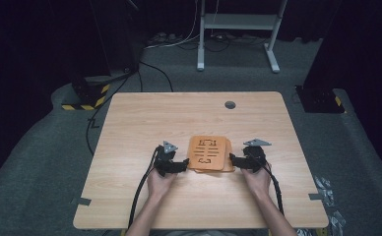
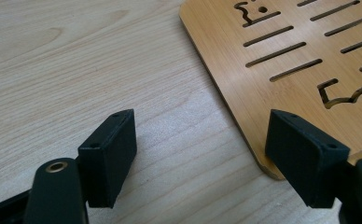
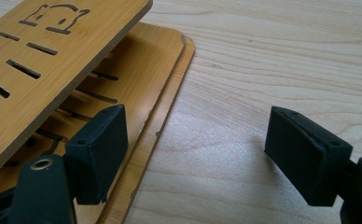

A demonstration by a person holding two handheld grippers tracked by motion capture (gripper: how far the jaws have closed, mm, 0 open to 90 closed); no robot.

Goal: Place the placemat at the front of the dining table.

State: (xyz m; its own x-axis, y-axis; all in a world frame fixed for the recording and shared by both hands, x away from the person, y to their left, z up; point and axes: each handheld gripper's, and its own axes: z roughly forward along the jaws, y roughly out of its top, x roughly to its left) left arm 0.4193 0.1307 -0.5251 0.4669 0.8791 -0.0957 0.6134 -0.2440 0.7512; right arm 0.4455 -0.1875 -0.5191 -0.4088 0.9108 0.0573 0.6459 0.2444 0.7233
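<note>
Boards [image 1: 208, 153] of orange-brown wood lie stacked near the front middle of the desk [image 1: 144, 113], between the two tools. I count at least three in the right gripper view: two flat ones, slightly fanned so their rounded corners step out one past the other, and a top board [image 3: 53, 51] tilted up off them with a shadowed gap beneath. Slots and curly cut-outs run through the top face. Left tool [image 1: 172, 164], in the person's left hand [image 1: 159, 183], sits just beside the stack's left edge; its jaws stand apart, one over bare desk and the other over the corner of a board [image 2: 281, 51], and I cannot tell whether that pad touches the wood. Nothing is gripped between them. Right tool [image 1: 245, 161], in the right hand [image 1: 258, 181], sits just beside the stack's right edge, jaws wide apart too: one is over the lower boards' corner, under the raised board's edge, the other over bare desk. A cable [image 1: 139, 194] trails back from each tool toward the front edge. A small grey round cap [image 1: 230, 104] sits in the desk near its far edge.
</note>
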